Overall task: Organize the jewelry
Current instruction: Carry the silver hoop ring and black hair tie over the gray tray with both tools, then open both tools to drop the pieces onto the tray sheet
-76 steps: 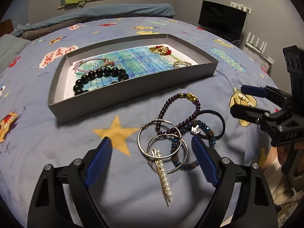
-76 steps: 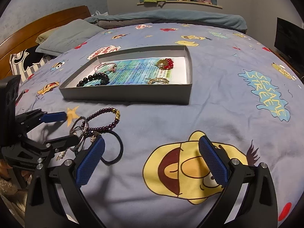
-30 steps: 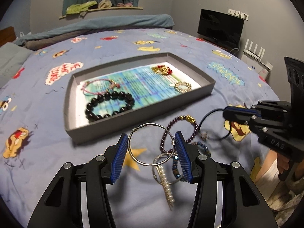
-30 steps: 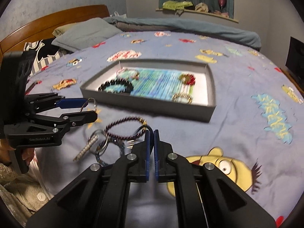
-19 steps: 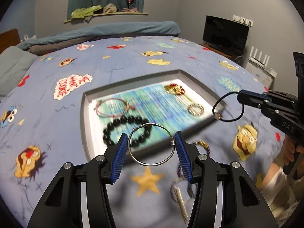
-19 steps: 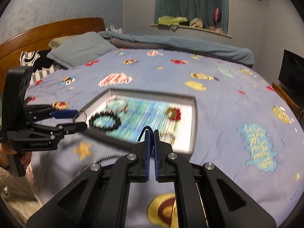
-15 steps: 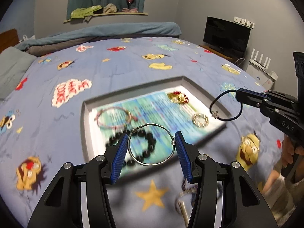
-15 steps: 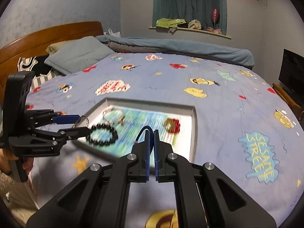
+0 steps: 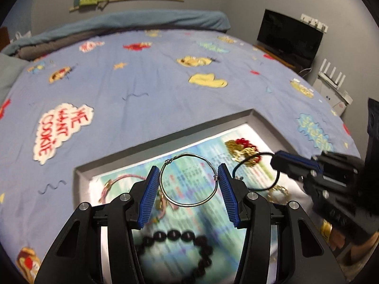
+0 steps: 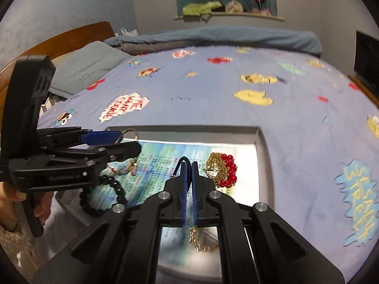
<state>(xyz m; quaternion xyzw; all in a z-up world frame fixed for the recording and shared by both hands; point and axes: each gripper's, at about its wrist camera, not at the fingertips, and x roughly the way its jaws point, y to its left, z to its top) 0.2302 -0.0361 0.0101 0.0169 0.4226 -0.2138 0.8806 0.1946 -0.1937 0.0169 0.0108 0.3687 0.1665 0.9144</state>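
Observation:
My left gripper is shut on a silver wire hoop, pinched across its width between the blue pads. It hangs over the grey tray. My right gripper is shut on a thin black cord loop, also above the tray. In the left wrist view the right gripper comes in from the right with the cord loop dangling. In the tray lie a black bead bracelet, a pink bracelet, a red and gold brooch and a gold chain.
The tray sits on a bed with a blue cartoon sheet. A grey pillow and a wooden headboard lie far left. A black screen and a white router stand at the right. A hand holds the left gripper.
Both grippers have carried the hoop and the cord forward from above the jewelry pile to over the tray. The pile has dropped out of view.

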